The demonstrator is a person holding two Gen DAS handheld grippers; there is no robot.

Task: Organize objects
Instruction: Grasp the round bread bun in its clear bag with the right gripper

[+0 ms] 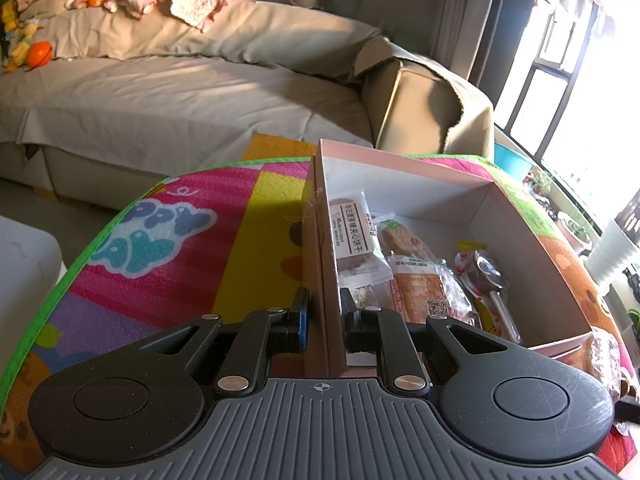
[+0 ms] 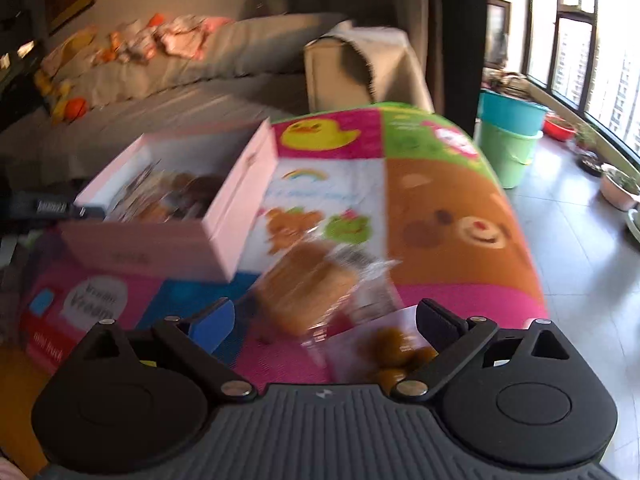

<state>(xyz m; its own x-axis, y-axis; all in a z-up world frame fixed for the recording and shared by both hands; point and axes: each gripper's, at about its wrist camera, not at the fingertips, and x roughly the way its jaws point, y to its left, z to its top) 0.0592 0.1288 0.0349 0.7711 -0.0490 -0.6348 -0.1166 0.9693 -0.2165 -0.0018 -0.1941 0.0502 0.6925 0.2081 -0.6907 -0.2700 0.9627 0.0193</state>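
Observation:
A pink cardboard box (image 1: pixel 400 160) sits open on a colourful play mat (image 1: pixel 168 240). Inside it lie a biscuit packet (image 1: pixel 352 228), an orange wafer packet (image 1: pixel 416 288) and a wrapped lollipop (image 1: pixel 486 270). My left gripper (image 1: pixel 325 304) is shut on the box's left wall, one finger outside and one inside. In the blurred right wrist view the box (image 2: pixel 224 216) stands at the left. My right gripper (image 2: pixel 326 312) is open wide above the mat. A clear packet of brown crackers (image 2: pixel 308 280) lies just ahead between its fingers, untouched. A packet of round brown pieces (image 2: pixel 388 348) lies by the right finger.
A grey covered sofa (image 1: pixel 180 100) with clothes and toys runs behind the mat. Two stacked buckets (image 2: pixel 508 136) and potted plants (image 2: pixel 620 188) stand on the tiled floor by the window at the right. Another snack packet (image 1: pixel 604 356) lies outside the box's near right corner.

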